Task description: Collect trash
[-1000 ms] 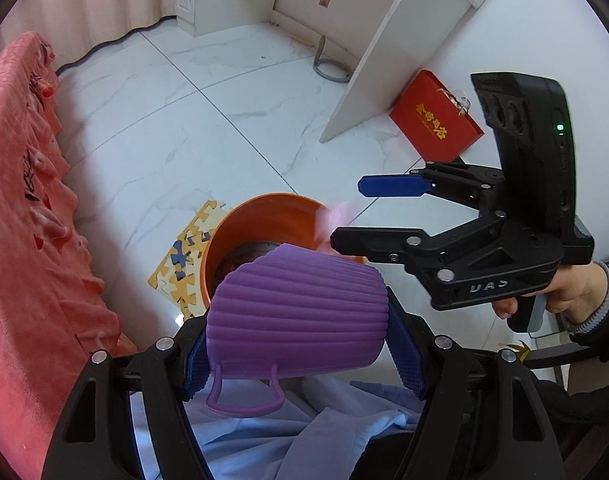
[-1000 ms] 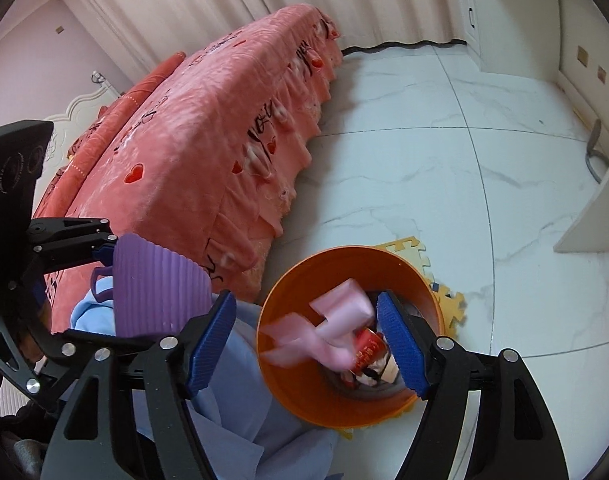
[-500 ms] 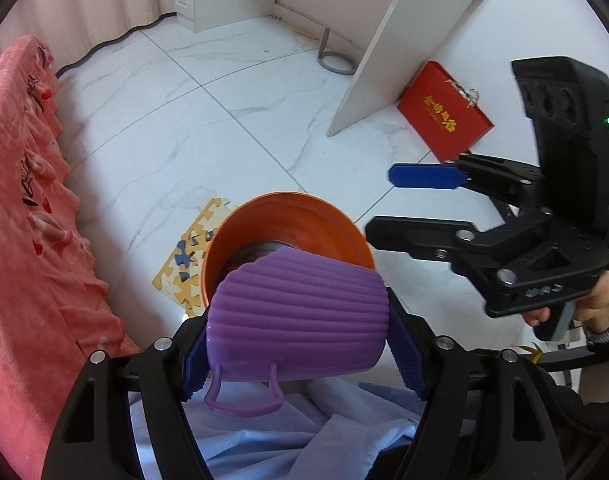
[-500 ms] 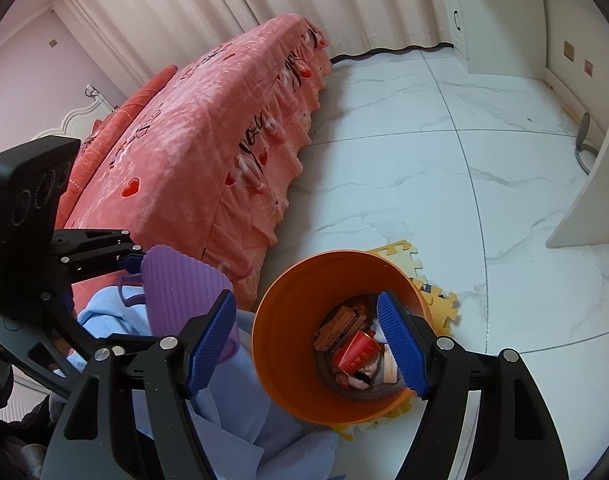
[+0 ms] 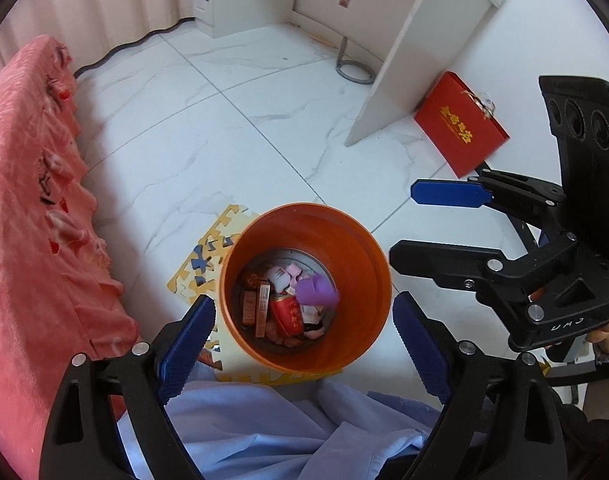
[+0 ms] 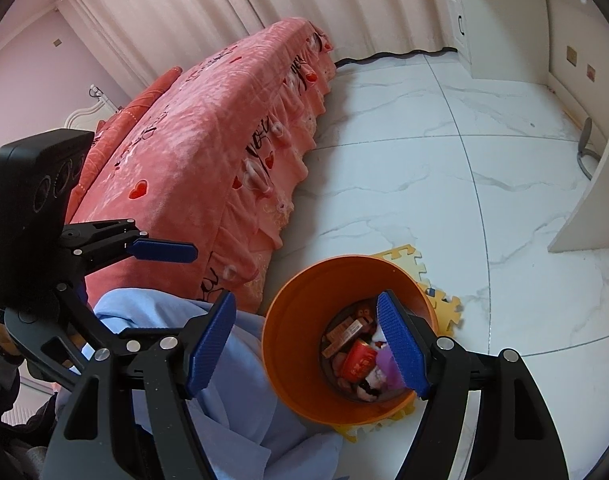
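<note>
An orange bin (image 5: 368, 264) stands on the white floor, holding a purple ribbed cup (image 5: 317, 292), a red can (image 5: 287, 314), pink scraps and small boxes. My left gripper (image 5: 304, 344) is open and empty, right above the bin's near rim. My right gripper (image 5: 420, 224) is open and empty, to the right of the bin. In the right wrist view the bin (image 6: 296, 344) sits between the open fingers of my right gripper (image 6: 308, 344), and the left gripper (image 6: 160, 252) shows open at the left. The purple cup (image 6: 386, 364) is partly hidden behind a pad.
A pink bed (image 5: 28, 216) runs along the left. A yellow foam puzzle mat (image 5: 208, 256) lies under the bin. Light blue cloth (image 5: 272, 432) lies below the grippers. A red gift bag (image 5: 460, 124) leans by a white desk panel (image 5: 400, 64).
My left gripper opened and the purple cup dropped into the bin. A pink scrap released by the right gripper a second ago also lies in the bin. The right gripper drew back to the right.
</note>
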Motion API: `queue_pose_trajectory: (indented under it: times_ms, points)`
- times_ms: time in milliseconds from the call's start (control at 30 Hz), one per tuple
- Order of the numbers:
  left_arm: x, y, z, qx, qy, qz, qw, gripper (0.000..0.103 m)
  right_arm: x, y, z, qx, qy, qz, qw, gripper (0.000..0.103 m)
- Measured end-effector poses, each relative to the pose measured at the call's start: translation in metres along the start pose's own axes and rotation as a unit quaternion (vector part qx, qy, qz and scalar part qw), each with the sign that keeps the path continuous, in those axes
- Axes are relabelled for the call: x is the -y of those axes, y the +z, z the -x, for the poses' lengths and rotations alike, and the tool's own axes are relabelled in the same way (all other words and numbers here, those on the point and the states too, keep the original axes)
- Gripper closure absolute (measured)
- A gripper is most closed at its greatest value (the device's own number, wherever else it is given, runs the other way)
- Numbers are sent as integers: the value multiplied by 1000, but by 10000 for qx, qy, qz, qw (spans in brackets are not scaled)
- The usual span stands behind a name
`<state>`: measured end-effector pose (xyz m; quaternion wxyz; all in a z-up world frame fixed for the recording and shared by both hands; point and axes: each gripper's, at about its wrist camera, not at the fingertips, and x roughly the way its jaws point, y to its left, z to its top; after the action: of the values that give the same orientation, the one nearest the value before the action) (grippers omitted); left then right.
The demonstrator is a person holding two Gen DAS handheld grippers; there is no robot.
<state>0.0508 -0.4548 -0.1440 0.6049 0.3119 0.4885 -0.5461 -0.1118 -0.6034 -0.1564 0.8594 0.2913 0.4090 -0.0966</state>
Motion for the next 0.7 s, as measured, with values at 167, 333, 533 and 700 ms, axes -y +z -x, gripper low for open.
queue_pose_trajectory:
  times_ms: [167,333,533,700]
  points:
    - [-10,-11,22,228,239,273,9991,9,-16,2,4,46,78,119,9999,30]
    - [-22,-28,51,505,482,604,9957,8,-43,5,8,98,192,355,9991,30]
    - [-32,-53,91,895,925,1029,9863,8,-84,10,18,296,341,661,9968,27]
    - [-40,-84,128,1298,1439,1525,9691,6,-130,13,25,462,504,995,9927,20]
